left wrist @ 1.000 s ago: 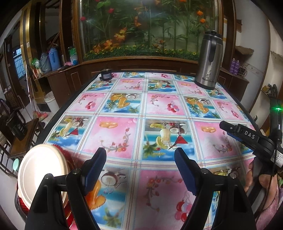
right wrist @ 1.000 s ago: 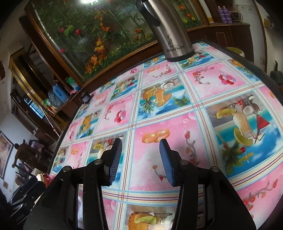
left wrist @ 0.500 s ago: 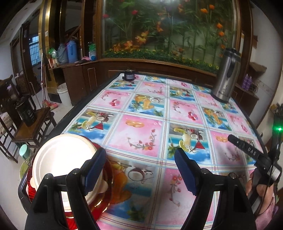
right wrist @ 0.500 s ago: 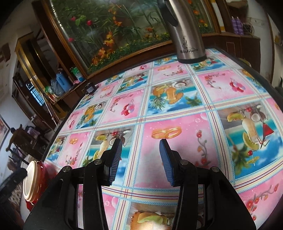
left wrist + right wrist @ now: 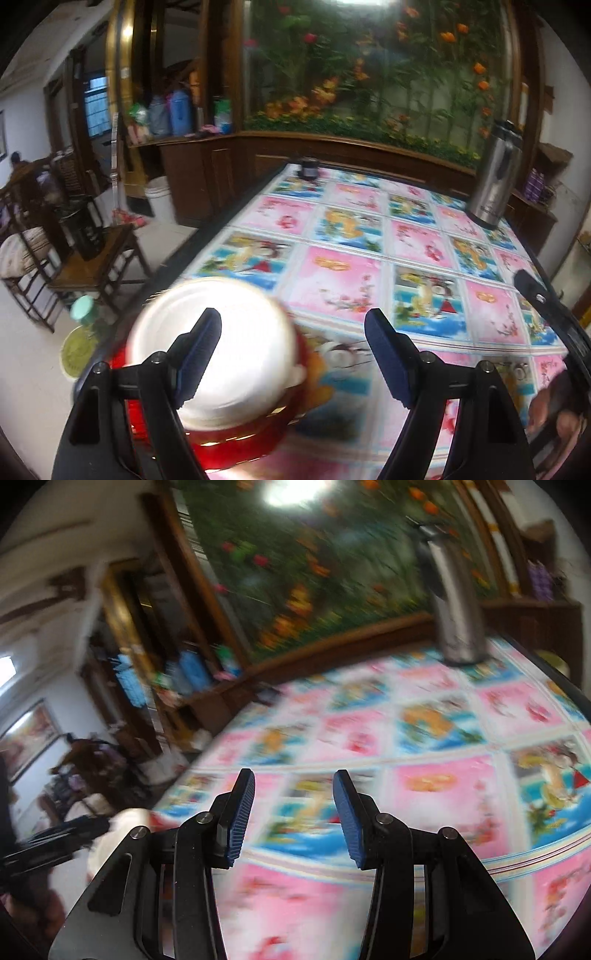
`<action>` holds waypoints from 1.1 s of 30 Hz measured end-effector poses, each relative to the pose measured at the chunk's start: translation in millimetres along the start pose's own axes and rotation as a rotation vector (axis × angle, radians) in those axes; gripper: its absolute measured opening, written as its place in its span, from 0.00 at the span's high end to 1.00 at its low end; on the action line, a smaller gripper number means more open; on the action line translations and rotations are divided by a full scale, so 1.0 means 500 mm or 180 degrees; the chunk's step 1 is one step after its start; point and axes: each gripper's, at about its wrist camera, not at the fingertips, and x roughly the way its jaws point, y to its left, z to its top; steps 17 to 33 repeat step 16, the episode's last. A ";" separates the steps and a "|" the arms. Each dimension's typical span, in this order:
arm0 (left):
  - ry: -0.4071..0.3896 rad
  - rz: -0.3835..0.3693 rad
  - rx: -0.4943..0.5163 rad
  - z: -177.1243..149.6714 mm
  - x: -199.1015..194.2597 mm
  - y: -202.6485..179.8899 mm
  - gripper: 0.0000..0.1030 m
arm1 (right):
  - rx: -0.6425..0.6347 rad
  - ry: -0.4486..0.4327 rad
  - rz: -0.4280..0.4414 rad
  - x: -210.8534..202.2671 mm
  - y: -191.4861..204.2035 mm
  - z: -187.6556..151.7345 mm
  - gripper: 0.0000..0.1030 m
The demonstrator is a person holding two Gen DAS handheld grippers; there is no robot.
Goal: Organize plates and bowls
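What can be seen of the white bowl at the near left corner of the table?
The white bowl looks round, glossy and smooth, perhaps ceramic or plastic; blur hides finer detail. Only a plain, slightly domed white face shows, so it may be upside down. It sits on red dishes with a gold-looking rim, at the table's near left corner. The open left claw hovers at it, one finger across its face; contact cannot be told. In the right wrist view only a pale blurred edge shows.

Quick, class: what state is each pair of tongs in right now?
Left tongs: open, holding nothing, above the white bowl.
Right tongs: open, empty.
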 end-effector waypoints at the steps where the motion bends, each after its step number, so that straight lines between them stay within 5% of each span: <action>1: 0.0003 0.0014 -0.0043 0.000 -0.005 0.013 0.22 | 0.0000 -0.0032 0.0126 -0.005 0.025 -0.008 0.48; 5: -0.0059 0.0159 -0.0257 -0.005 -0.039 0.082 0.18 | -0.0066 0.0157 0.0731 0.013 0.149 -0.046 0.48; 10: -0.0307 0.0467 -0.0422 -0.010 -0.079 0.151 0.00 | -0.0271 0.0373 0.0997 0.040 0.253 -0.077 0.48; 16: -0.0455 0.0515 -0.0601 -0.008 -0.089 0.195 0.00 | -0.0485 0.0592 0.1025 0.070 0.328 -0.114 0.48; 33: -0.0455 0.0515 -0.0601 -0.008 -0.089 0.195 0.00 | -0.0485 0.0592 0.1025 0.070 0.328 -0.114 0.48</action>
